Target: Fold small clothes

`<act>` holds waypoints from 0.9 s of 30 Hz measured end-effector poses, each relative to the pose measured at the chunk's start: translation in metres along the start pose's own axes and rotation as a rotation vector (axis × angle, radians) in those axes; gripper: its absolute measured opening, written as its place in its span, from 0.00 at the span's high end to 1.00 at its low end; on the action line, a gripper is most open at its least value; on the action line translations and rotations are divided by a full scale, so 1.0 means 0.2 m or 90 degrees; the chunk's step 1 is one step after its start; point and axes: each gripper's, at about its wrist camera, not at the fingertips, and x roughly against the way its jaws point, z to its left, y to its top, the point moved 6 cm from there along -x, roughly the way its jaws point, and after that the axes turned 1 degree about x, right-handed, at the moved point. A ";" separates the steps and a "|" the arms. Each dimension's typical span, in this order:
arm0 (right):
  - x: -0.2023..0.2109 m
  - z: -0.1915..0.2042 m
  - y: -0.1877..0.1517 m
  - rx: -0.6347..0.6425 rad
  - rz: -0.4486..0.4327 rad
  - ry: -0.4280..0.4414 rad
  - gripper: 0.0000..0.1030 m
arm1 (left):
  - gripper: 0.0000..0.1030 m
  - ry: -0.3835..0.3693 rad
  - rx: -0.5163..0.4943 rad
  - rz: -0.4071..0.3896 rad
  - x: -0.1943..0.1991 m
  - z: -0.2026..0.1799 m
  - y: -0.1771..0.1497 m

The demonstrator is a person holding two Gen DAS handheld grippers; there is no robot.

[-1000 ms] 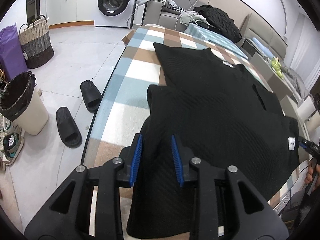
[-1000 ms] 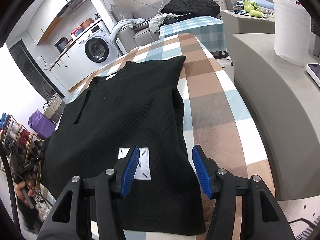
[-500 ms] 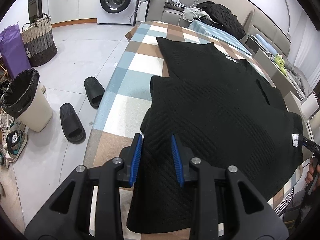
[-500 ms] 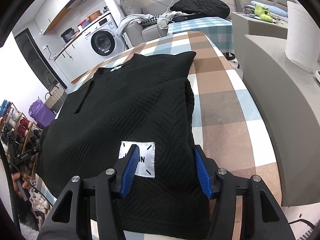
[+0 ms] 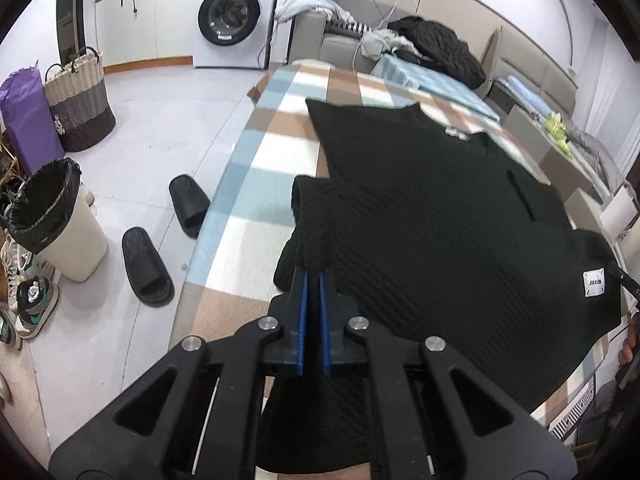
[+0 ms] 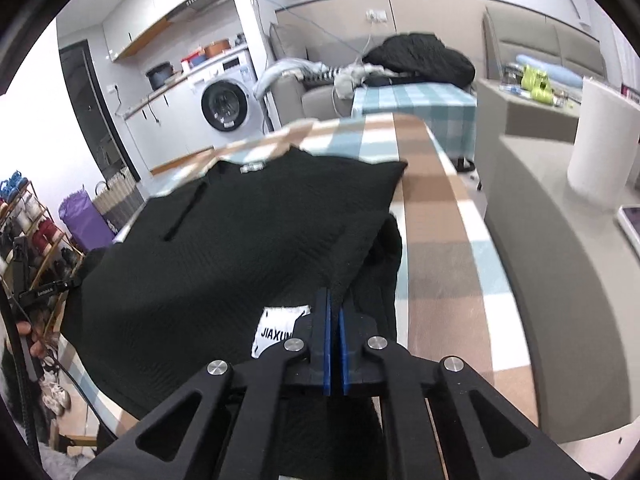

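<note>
A black knit top (image 5: 432, 236) lies spread on the checked table (image 5: 248, 216), its sleeves folded in over the body. A white label (image 5: 594, 283) sits near its hem. My left gripper (image 5: 313, 280) is shut on the hem's left corner. In the right wrist view the same top (image 6: 240, 240) fills the table (image 6: 436, 240). My right gripper (image 6: 333, 300) is shut on the hem's right corner, beside the white label (image 6: 276, 330), and lifts the cloth a little.
Left of the table on the floor are two black slippers (image 5: 168, 232), a lined bin (image 5: 52, 220) and a woven basket (image 5: 76, 108). A grey counter (image 6: 560, 280) with a paper roll (image 6: 600, 148) runs along the table's right side. A washing machine (image 5: 232, 20) stands at the back.
Both grippers were open over the hem and have closed on it, pinching the cloth. The hem corners have risen slightly off the table.
</note>
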 end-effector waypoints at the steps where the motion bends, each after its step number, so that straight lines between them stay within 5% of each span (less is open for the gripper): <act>1: 0.03 0.00 0.02 -0.004 -0.013 0.008 0.96 | 0.97 -0.001 0.001 -0.008 0.02 0.00 0.01; 9: 0.13 0.02 0.23 -0.029 -0.090 0.000 0.97 | 0.97 -0.033 0.003 -0.072 0.17 -0.04 0.19; 16: -0.04 -0.04 0.43 -0.067 -0.098 -0.048 0.97 | 0.97 -0.032 -0.011 -0.097 0.10 -0.10 0.42; 27: -0.38 -0.21 0.34 -0.145 0.021 -0.085 0.94 | 0.97 -0.018 0.020 -0.008 -0.31 -0.03 0.44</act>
